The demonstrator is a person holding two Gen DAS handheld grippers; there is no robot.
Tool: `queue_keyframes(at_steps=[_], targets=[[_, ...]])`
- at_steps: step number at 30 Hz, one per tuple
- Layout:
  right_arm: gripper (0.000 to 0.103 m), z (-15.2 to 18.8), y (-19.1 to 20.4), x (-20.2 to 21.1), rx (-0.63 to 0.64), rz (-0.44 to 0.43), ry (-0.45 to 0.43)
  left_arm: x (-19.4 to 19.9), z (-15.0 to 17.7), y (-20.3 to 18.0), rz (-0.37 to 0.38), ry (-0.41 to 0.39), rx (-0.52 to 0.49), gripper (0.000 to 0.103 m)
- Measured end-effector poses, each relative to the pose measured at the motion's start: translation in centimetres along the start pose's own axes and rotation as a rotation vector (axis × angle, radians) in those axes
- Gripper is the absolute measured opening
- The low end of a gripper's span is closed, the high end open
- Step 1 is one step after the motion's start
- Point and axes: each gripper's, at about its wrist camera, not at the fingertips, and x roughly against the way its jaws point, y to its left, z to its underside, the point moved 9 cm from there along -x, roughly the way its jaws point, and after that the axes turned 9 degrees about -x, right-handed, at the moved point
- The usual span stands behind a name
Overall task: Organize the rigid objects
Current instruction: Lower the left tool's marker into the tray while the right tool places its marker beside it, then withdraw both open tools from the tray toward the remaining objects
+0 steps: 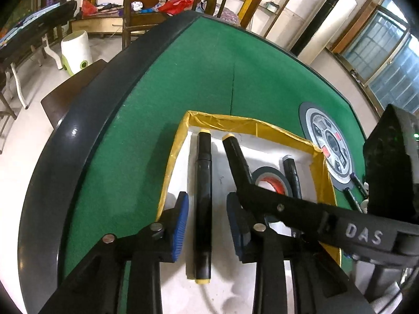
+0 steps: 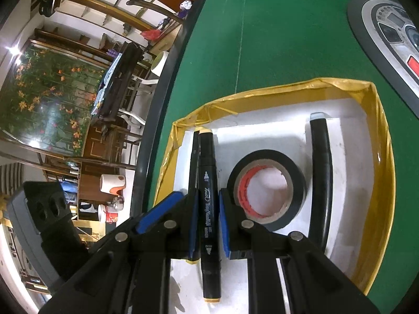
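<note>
The right gripper [image 2: 207, 222] pinches a black marker [image 2: 208, 209] above the yellow-edged tray [image 2: 379, 141]; the left gripper [image 1: 207, 225] is spread around another marker [image 1: 203, 209], tape roll [image 2: 267, 188] at 3 o'clock.

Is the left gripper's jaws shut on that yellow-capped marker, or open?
Open. The left gripper straddles the marker lying flat in the tray, with white tray floor showing between each blue pad and the barrel.

A shallow tray [image 2: 379, 141] sits on the table [image 1: 199, 78], close to its curved rim. In the tray, two markers lie side by side at the left, one [image 2: 209, 209] just right of the other [image 2: 193, 162]; a tape roll [image 2: 267, 188] lies right of them, and a third marker [image 2: 319, 178] lies beyond the roll near the right wall. A round control panel [image 1: 330, 146] is set into the table past the tray's far right corner.
</note>
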Motion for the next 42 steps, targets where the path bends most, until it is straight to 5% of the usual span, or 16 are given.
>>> queue_keyframes(at_steps=[4,5,8,9,10,17,22,30,42], targets=[[0.017,0.1,-0.2,0.2,0.007,0.001,-0.009,1.1,0.1,-0.2,0.025,-0.014,0.004,0.042],[0.018,0.1,-0.2,0.3,0.014,0.004,-0.013,1.6,0.2,-0.2,0.012,-0.023,0.000,0.053],[0.030,-0.2,0.1,0.6,0.047,0.015,-0.037,3.0,0.3,-0.5,-0.010,-0.060,-0.019,0.058],[0.041,-0.3,0.2,0.8,0.063,0.024,-0.050,3.2,0.4,-0.6,-0.006,-0.065,-0.017,0.063],[0.049,-0.5,0.5,1.2,0.081,0.036,-0.070,3.7,0.5,-0.8,0.003,-0.073,-0.012,0.064],[0.052,-0.2,1.3,6.7,0.202,0.043,-0.192,8.3,1.6,-3.5,0.049,-0.156,-0.022,0.069],[0.064,1.4,-1.2,13.0,0.282,0.087,-0.346,11.2,2.4,-7.9,0.107,-0.206,-0.070,0.071],[0.076,2.2,-9.4,24.3,0.279,0.206,-0.636,11.4,4.7,-17.6,0.160,-0.193,-0.206,0.073],[0.076,1.2,-28.6,36.7,-0.010,0.296,-0.906,6.4,7.8,-24.9,0.155,-0.066,-0.262,0.073]])
